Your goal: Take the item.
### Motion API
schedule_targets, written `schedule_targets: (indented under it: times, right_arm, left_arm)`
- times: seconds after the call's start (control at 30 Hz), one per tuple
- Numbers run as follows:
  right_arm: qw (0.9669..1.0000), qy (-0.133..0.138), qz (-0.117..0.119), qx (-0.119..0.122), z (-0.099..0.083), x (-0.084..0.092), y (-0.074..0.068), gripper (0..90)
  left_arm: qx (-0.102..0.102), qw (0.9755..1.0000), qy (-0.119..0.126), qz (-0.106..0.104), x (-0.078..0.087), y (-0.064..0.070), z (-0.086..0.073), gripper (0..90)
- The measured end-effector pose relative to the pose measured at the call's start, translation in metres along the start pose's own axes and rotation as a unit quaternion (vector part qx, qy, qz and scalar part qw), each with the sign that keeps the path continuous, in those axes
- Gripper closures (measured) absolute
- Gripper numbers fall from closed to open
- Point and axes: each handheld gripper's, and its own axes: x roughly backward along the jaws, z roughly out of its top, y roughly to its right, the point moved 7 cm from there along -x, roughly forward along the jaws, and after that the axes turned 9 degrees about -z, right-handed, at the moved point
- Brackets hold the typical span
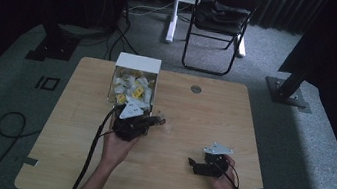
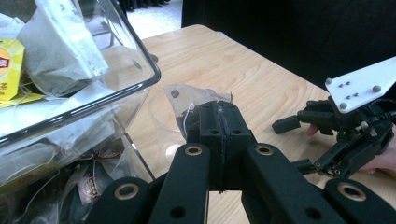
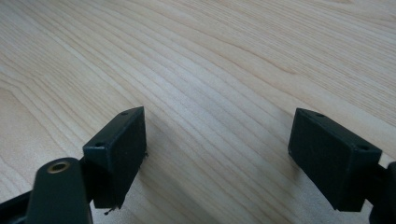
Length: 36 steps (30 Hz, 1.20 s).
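A clear plastic box (image 1: pixel 115 88) full of tea bags (image 1: pixel 130 90) stands at the table's back, left of centre. My left gripper (image 1: pixel 157 121) is just in front of the box's right corner, shut on a translucent tea bag (image 2: pixel 181 96) held above the wood. In the left gripper view the box's wall (image 2: pixel 122 91) is close on the left and the closed jaws (image 2: pixel 218 114) pinch the bag's edge. My right gripper (image 1: pixel 192 163) rests low near the table's front right, open, with bare wood between its jaws (image 3: pixel 217 154).
The wooden table (image 1: pixel 204 115) has a round grommet (image 1: pixel 196 89) at the back. A folding chair (image 1: pixel 220 21) and a white desk leg (image 1: pixel 173 9) stand beyond it. Cables trail off the table's front left. The right gripper (image 2: pixel 345 130) is seen to the right in the left gripper view.
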Motion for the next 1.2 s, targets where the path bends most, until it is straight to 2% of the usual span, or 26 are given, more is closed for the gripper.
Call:
schedule_targets:
  times: [0.37,0.87,1.2]
  right_arm:
    - [1.0,0.0,0.0,0.0,0.0,0.0,0.0,19.2]
    - [1.0,0.0,0.0,0.0,0.0,0.0,0.0,19.2]
    - [1.0,0.0,0.0,0.0,0.0,0.0,0.0,19.2]
  left_arm:
    - [-0.007,0.9998,-0.002,0.018,-0.014,-0.001,0.004,90.0]
    - [-0.008,0.9994,-0.007,0.031,-0.036,-0.002,0.004,90.0]
    - [-0.006,0.999,0.001,0.045,-0.047,-0.003,0.005,90.0]
